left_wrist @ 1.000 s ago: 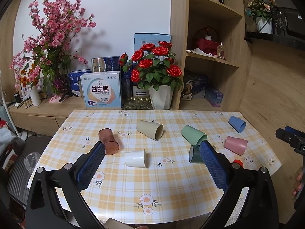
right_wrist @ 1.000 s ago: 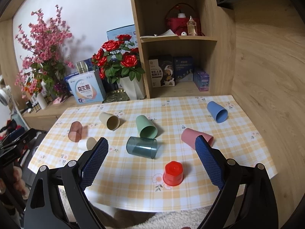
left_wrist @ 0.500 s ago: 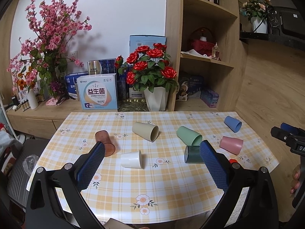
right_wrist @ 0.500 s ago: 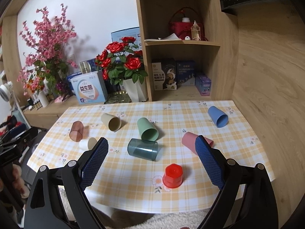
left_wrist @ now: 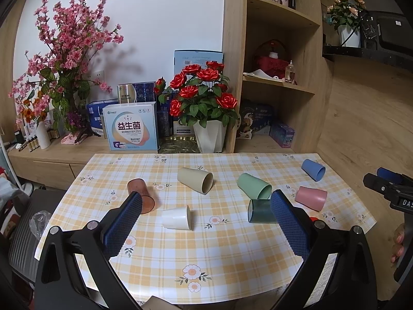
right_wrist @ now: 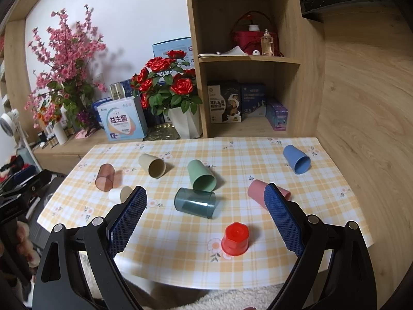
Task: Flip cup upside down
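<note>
Several cups lie on their sides on the checked tablecloth (left_wrist: 206,253): a white cup (left_wrist: 176,217), a brown see-through cup (left_wrist: 140,192), a beige cup (left_wrist: 195,180), a green cup (left_wrist: 254,189), a dark teal cup (right_wrist: 195,202), a pink cup (left_wrist: 311,198) and a blue cup (right_wrist: 296,159). A red cup (right_wrist: 235,238) stands upside down near the front edge. My left gripper (left_wrist: 204,218) is open and empty above the near table, over the white cup. My right gripper (right_wrist: 204,213) is open and empty, above the teal and red cups.
A white pot of red roses (left_wrist: 206,108), a pink blossom vase (left_wrist: 44,134) and boxes (left_wrist: 130,126) stand on the sideboard behind the table. A wooden shelf unit (right_wrist: 247,59) rises at the back right. A wood-panelled wall (right_wrist: 366,103) is on the right.
Both grippers have drawn back and risen a little from the table, so the cups sit lower and smaller in view. No cup has moved.
</note>
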The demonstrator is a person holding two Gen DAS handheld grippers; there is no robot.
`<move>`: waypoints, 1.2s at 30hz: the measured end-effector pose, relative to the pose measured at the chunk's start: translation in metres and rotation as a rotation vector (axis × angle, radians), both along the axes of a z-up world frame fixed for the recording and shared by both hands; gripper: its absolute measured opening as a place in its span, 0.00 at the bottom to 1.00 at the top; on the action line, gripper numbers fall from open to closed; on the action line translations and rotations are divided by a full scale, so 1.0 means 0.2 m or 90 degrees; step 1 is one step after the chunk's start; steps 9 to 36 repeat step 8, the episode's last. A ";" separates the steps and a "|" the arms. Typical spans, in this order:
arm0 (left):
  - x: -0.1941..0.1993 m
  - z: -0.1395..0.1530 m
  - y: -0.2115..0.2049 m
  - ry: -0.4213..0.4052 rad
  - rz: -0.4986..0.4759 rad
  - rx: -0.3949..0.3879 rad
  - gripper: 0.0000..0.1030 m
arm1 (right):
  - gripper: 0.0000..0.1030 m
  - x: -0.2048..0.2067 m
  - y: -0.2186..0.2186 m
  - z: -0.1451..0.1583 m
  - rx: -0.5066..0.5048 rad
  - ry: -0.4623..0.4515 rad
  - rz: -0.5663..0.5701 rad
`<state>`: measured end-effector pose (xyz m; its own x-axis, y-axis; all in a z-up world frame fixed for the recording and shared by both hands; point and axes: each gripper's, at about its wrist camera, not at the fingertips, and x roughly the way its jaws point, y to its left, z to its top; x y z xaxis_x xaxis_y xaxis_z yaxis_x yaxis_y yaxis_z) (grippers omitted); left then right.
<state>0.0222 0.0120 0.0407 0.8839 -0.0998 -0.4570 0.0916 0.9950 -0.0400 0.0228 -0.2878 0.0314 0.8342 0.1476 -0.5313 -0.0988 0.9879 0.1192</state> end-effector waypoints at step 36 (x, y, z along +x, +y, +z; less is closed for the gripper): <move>0.01 0.00 0.02 0.006 0.013 -0.006 0.94 | 0.87 0.00 0.00 0.00 -0.003 0.001 0.000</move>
